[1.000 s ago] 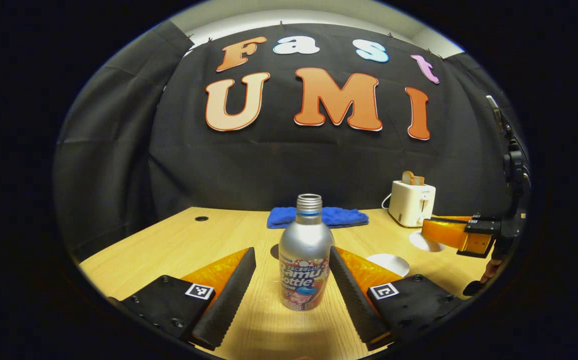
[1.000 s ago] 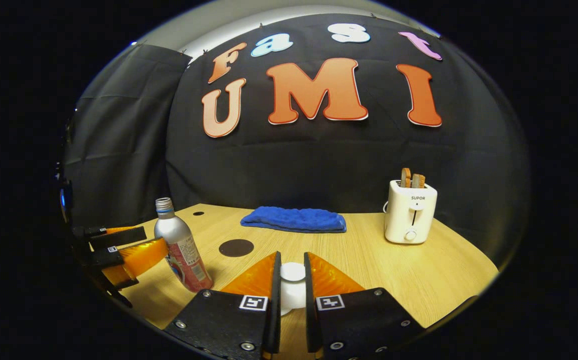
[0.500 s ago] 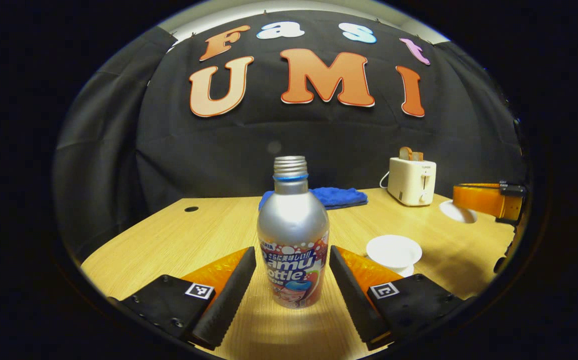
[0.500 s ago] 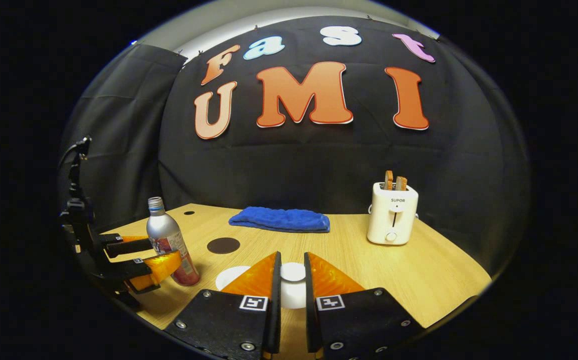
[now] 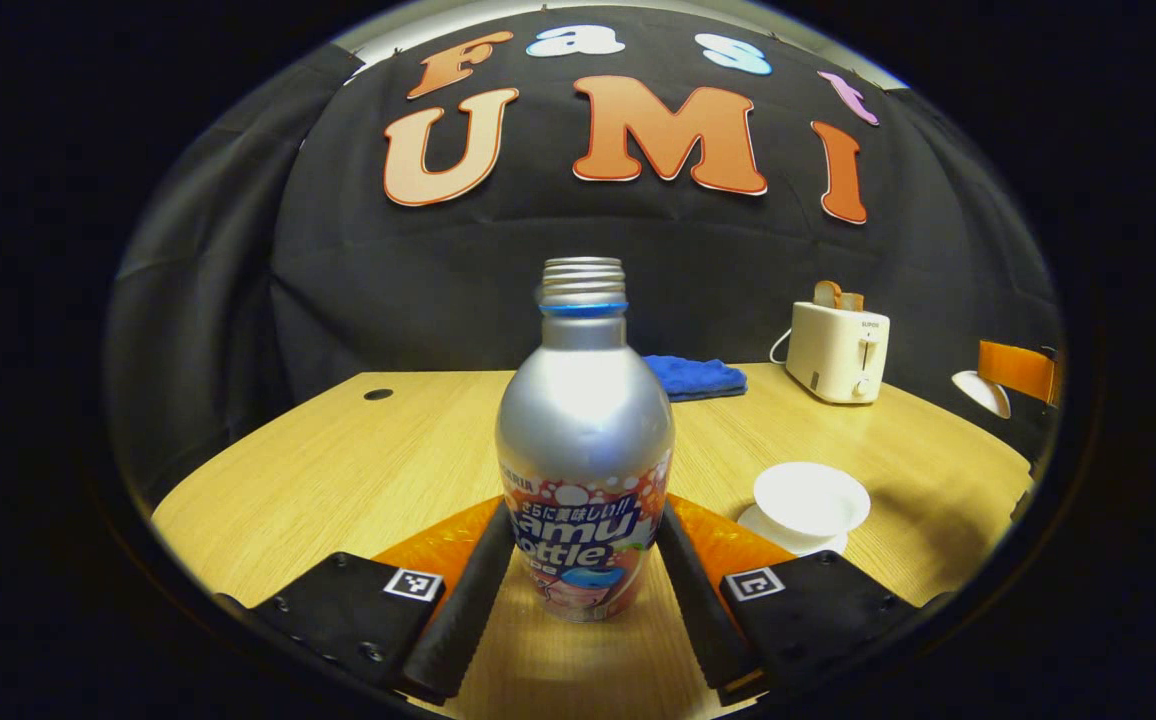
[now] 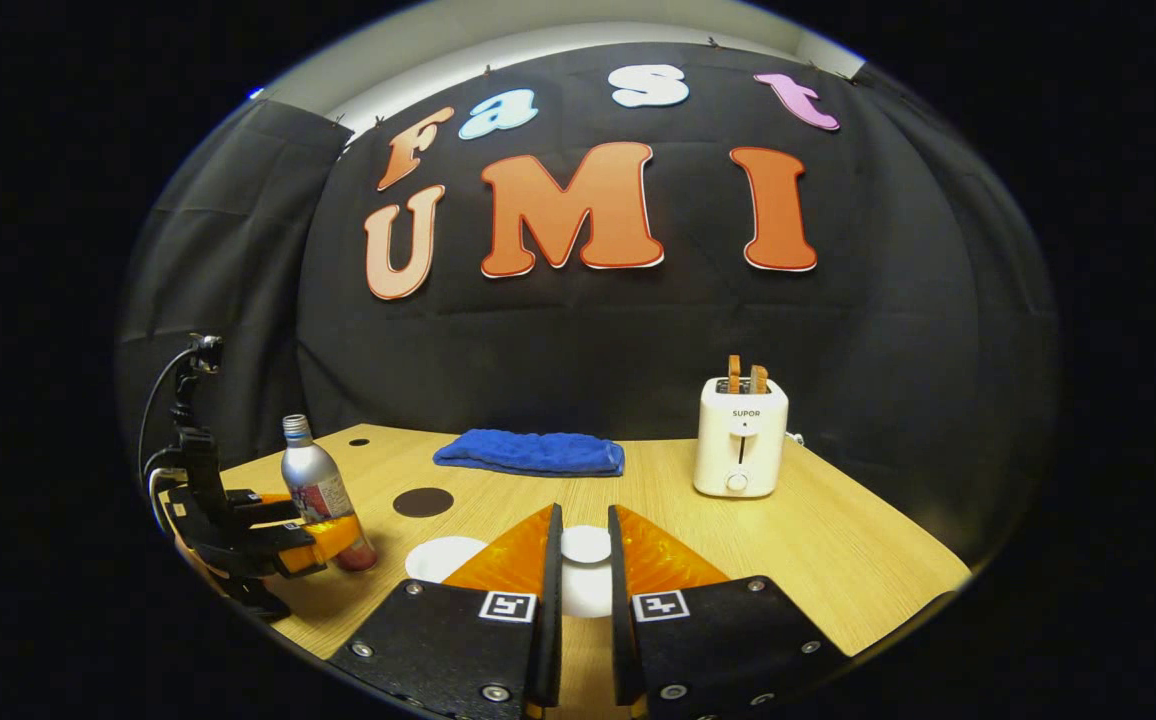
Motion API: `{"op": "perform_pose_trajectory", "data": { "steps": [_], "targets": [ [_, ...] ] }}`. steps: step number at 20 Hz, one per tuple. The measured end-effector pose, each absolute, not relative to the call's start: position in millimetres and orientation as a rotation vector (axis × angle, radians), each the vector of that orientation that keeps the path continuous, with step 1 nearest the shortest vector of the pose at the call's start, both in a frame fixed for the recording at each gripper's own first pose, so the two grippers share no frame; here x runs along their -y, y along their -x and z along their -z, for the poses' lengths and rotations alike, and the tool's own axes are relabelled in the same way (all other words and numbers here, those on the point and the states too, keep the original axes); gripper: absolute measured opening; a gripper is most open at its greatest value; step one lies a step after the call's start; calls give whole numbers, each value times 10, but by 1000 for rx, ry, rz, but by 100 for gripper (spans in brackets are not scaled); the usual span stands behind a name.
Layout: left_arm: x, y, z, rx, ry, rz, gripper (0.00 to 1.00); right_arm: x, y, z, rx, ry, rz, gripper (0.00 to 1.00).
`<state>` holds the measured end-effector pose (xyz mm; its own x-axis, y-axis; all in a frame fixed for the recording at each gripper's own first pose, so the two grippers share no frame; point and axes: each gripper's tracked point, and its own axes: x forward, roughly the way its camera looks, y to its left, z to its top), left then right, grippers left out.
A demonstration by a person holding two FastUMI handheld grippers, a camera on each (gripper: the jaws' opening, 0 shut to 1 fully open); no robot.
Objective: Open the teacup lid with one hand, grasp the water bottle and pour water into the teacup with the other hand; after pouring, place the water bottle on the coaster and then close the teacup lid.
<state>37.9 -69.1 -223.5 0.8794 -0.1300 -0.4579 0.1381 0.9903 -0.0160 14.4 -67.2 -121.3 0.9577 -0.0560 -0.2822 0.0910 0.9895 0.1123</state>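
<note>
The left tongs [image 5: 583, 590] pinched the slick, rigid metal water bottle [image 5: 585, 470] low on its belly, while the right tongs [image 6: 578, 590] clamped the small, fragile teacup lid [image 6: 586, 545].

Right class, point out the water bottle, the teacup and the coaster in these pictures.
water bottle [image 5: 584, 440]: left gripper view, on its bare silver shoulder.
teacup [image 5: 810, 497]: left gripper view, on its open white bowl.
coaster [image 6: 423, 502]: right gripper view, on the middle of the dark disc.

A blue cloth [image 6: 530, 453] lies folded near the tabletop's [image 6: 818, 540] far edge. A white toaster [image 6: 741, 450] stands upright toward the far right corner, two slices of toast [image 6: 746, 378] sticking out of its slots. A small round hole [image 5: 376, 394] sits near the far left corner.
</note>
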Motion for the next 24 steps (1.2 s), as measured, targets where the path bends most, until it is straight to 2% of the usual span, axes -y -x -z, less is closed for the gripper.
{"op": "perform_pose_trajectory", "data": {
  "steps": [2, 4, 5, 9, 10, 11, 13, 14, 16, 17, 19, 21, 22, 24],
  "targets": [
    [664, -397, 2181, -470, -61, 130, 87, 705, -112, 1237, -278, -121, 83, 21],
    [619, -431, 2056, -439, -109, 120, 84, 706, -107, 1191, -271, -108, 85, 21],
    [615, -455, 1989, -422, -131, 120, 87, 685, -101, 1160, -270, -107, 81, 21],
    [547, -503, 1859, -397, -266, 107, 82, 693, -77, 1094, -248, -108, 72, 21],
    [525, -521, 1832, -391, -308, 104, 86, 699, -59, 1075, -244, -105, 73, 21],
    [511, -526, 1816, -384, -348, 104, 82, 702, -55, 1072, -242, -103, 76, 21],
    [518, -536, 1786, -368, -417, 107, 86, 715, -54, 1071, -241, -95, 84, 21],
    [526, -544, 1788, -363, -453, 111, 82, 709, -45, 1062, -239, -97, 82, 21],
    [523, -558, 1809, -351, -533, 116, 85, 692, -26, 1024, -229, -101, 74, 21],
    [521, -559, 1804, -345, -579, 116, 81, 698, -18, 1028, -226, -102, 74, 21],
    [521, -576, 1797, -328, -680, 115, 85, 709, 16, 1018, -222, -103, 74, 21],
    [548, -591, 1768, -301, -772, 122, 81, 734, 45, 1008, -219, -100, 75, 21],
    [567, -595, 1738, -289, -813, 123, 85, 739, 58, 1010, -216, -99, 75, 21],
    [609, -593, 1735, -277, -877, 136, 85, 743, 81, 1018, -217, -105, 72, 21]
  ]
}}
